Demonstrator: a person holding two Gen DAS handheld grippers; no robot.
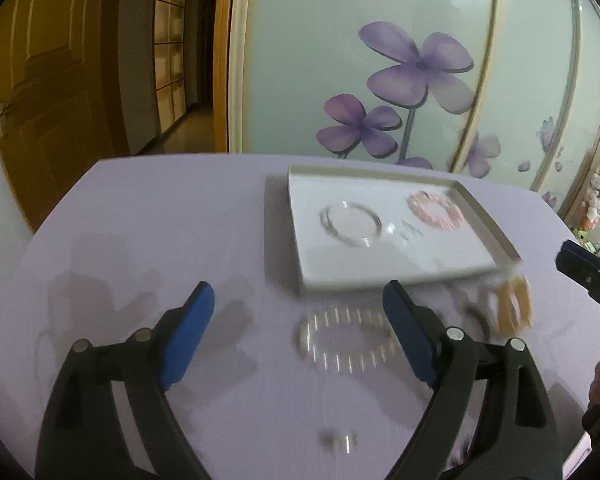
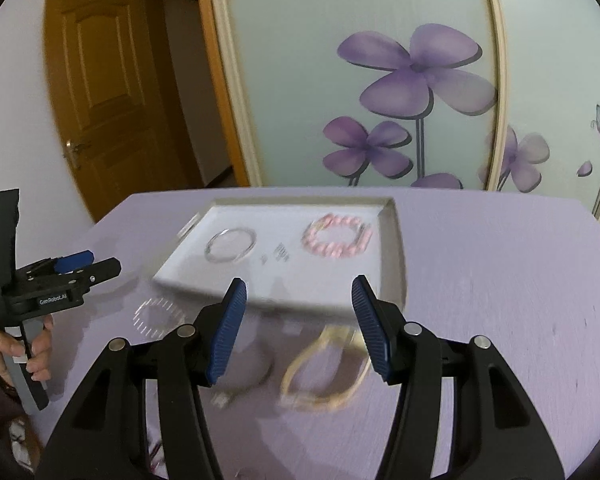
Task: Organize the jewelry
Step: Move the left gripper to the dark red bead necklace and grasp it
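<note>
A white tray [image 1: 384,272] [image 2: 392,280] lies on the purple table and holds a clear bangle [image 1: 350,224] [image 2: 231,245] and a pink bead bracelet [image 1: 436,210] [image 2: 336,236]. A clear crystal bracelet [image 1: 346,338] [image 2: 158,316] lies on the table in front of the tray, between my open left gripper's fingers [image 1: 298,326]. A beige bracelet [image 1: 510,306] [image 2: 326,368] lies before the tray's near corner, just under my open, empty right gripper [image 2: 298,330]. A small ring [image 1: 340,440] lies nearer to me.
The purple table [image 1: 160,220] ends at a rounded left edge. A sliding glass door with purple flowers [image 1: 412,68] stands behind the table. A wooden door [image 2: 96,92] is at the back left. The left gripper [image 2: 60,276] shows in the right wrist view.
</note>
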